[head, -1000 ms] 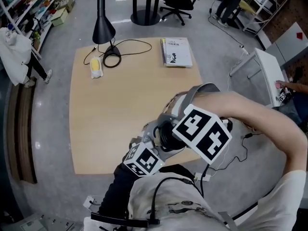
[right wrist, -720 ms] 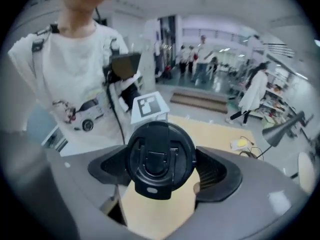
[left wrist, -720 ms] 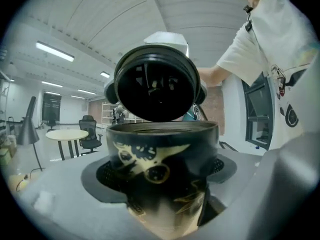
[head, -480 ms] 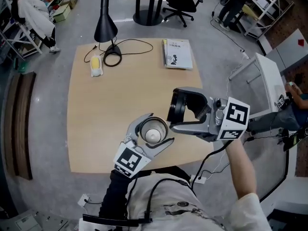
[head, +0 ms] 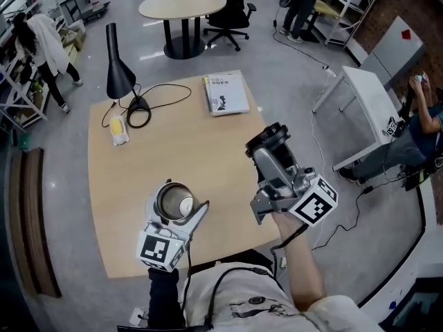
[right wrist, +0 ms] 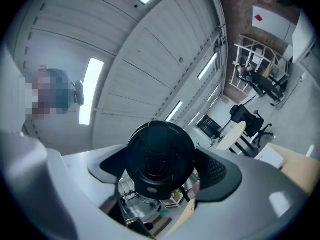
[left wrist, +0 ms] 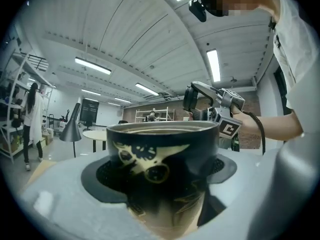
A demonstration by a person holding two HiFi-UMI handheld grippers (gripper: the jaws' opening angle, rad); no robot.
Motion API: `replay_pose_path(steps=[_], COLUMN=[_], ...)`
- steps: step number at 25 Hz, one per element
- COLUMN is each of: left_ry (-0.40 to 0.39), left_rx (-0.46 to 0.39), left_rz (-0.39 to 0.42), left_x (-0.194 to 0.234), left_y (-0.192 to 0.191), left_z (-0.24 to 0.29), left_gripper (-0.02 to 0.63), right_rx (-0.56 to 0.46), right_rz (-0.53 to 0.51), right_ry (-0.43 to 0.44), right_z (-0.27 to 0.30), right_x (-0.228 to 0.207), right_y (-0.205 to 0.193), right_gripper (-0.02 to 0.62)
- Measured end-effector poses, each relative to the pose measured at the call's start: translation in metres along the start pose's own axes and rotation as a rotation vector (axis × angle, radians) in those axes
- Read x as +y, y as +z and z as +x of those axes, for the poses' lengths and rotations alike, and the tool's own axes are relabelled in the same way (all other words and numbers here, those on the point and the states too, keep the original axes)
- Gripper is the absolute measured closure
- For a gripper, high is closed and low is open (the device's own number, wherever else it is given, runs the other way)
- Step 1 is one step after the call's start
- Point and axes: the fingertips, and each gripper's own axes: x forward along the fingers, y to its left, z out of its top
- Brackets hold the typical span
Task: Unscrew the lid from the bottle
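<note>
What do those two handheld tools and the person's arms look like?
The left gripper and right gripper are grey plastic with dark padded jaws, each with a white cube of black square markers. A black cable loops off the right one. Black sleeve on the left arm; white shirt.

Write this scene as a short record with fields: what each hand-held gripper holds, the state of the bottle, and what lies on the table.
left hand-held gripper: shut on the bottle, mouth up
right hand-held gripper: shut on the lid, apart from the bottle
bottle state: open, lid off
table: black lamp, book and small yellow object at the far side
</note>
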Motion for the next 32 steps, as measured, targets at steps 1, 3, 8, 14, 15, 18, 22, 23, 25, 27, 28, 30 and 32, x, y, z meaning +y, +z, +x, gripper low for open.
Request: replay_pose_path(steps=[1,3,8,14,15,18,22,23,25,27,28,30,32], left_ry=[0.006,0.018,0.029,0.064,0.071,0.096,0.115,0.120,0.131,0.139,0.141,0.139,0.141], left_rx=[-0.001,0.003,-0.001,0.010,0.011,0.014,0.026,0.027,0.026,0.020,0.016,0.006,0.000], left_rz=[-0.002,-0.002,0.018,0.015,0.015,0.013,0.009,0.010,0.017,0.026,0.030,0.041,0.049], left_x=[-0.001,-0.006,-0.016,-0.038,-0.042,-0.055,-0.068,-0.070,-0.074,-0.077,-0.078,-0.079,-0.078], left_y=[0.001,0.003,0.007,0.003,0.002,0.002,0.002,0.003,0.007,0.011,0.013,0.014,0.017], left_z=[-0.001,0.000,0.008,0.017,0.019,0.025,0.028,0.028,0.029,0.029,0.030,0.030,0.028], left_gripper=[0.155,0.155,0.155,0.155,0.155,0.155,0.155,0.155,0.155,0.155,0.155,0.155,0.155], right_rx=[-0.010,-0.023,-0.015,0.058,0.076,0.106,0.130,0.134,0.138,0.137,0.137,0.136,0.136], right_rz=[0.000,0.004,0.013,-0.003,-0.015,-0.030,-0.036,-0.038,-0.042,-0.048,-0.054,-0.072,-0.091], right_ry=[-0.011,-0.022,-0.015,-0.001,0.000,0.009,0.026,0.034,0.050,0.060,0.063,0.069,0.075], right_z=[-0.004,-0.012,-0.021,-0.035,-0.038,-0.045,-0.052,-0.053,-0.054,-0.056,-0.056,-0.057,-0.057], right_x=[-0.001,-0.002,-0.005,-0.012,-0.014,-0.019,-0.022,-0.021,-0.019,-0.018,-0.017,-0.015,-0.012], right_y=[0.005,0.015,0.021,0.022,0.022,0.025,0.030,0.031,0.035,0.039,0.041,0.043,0.044], right_gripper=[0.167,0.167,0.167,0.167,0.167,0.167,0.167,0.167,0.167,0.167,0.167,0.167,0.167])
